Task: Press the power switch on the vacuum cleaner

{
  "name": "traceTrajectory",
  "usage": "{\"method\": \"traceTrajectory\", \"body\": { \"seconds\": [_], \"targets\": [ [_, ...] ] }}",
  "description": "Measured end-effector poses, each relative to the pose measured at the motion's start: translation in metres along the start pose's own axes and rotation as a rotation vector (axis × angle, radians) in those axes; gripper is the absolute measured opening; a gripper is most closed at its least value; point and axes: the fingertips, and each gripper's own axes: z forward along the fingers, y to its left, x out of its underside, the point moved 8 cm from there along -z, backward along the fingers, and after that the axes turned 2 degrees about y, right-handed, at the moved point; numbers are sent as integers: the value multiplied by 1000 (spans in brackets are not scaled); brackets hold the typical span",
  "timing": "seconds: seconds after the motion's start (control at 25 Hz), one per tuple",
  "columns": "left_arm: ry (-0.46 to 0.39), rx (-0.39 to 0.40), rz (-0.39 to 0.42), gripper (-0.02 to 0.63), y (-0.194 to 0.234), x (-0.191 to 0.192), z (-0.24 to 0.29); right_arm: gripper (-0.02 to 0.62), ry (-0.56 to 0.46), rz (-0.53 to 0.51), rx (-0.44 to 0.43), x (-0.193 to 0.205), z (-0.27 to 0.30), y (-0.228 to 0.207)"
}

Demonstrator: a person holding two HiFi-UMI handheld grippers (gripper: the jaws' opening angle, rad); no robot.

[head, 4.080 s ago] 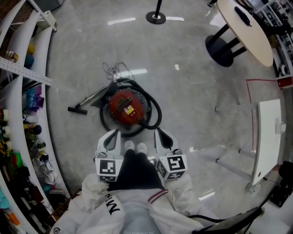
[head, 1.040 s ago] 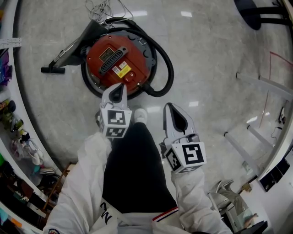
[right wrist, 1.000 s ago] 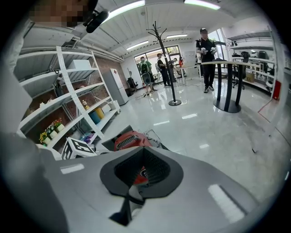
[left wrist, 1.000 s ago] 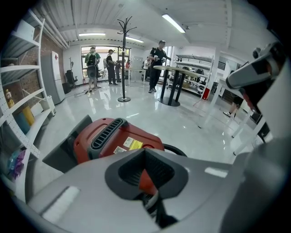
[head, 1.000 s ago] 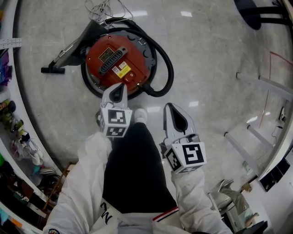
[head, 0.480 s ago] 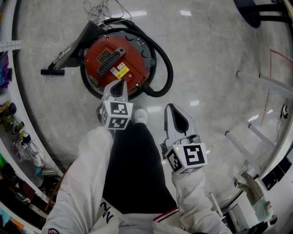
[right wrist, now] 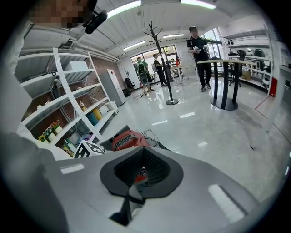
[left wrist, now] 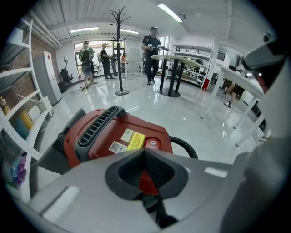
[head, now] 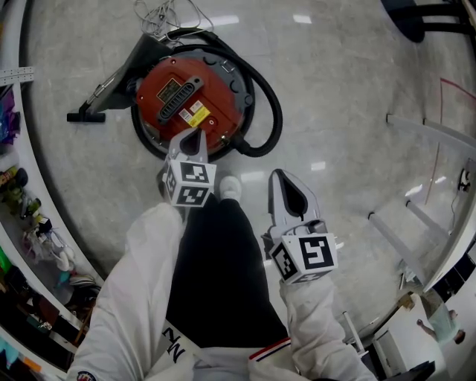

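Observation:
A round red vacuum cleaner (head: 190,100) stands on the grey floor, a black hose (head: 269,111) looped round it. In the left gripper view its red body (left wrist: 97,141) fills the middle, and the oval power switch (left wrist: 152,143) sits right of a yellow label. My left gripper (head: 198,135) is shut and empty, its tip over the vacuum's near edge, just short of the switch. My right gripper (head: 281,178) is also shut and empty, and hangs back to the right above bare floor. From the right gripper view the vacuum (right wrist: 128,138) lies ahead to the left.
The vacuum's wand and floor nozzle (head: 88,113) lie to its left, a tangled cord (head: 160,13) behind it. Curved white shelves (head: 18,186) with goods run along the left. White table legs (head: 416,216) stand at the right. Several people (left wrist: 152,50) stand far off.
Since 4.1 s ago the view has closed in on the vacuum. Over the last second my left gripper has edged forward toward its top; the right gripper has barely moved.

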Motion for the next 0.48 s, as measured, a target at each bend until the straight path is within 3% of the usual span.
{"method": "traceTrajectory", "body": {
  "seconds": [0.48],
  "targets": [
    [8,-3,9,0,0,-1,0,0,-4,3,-9,0,1,1]
  ]
}}
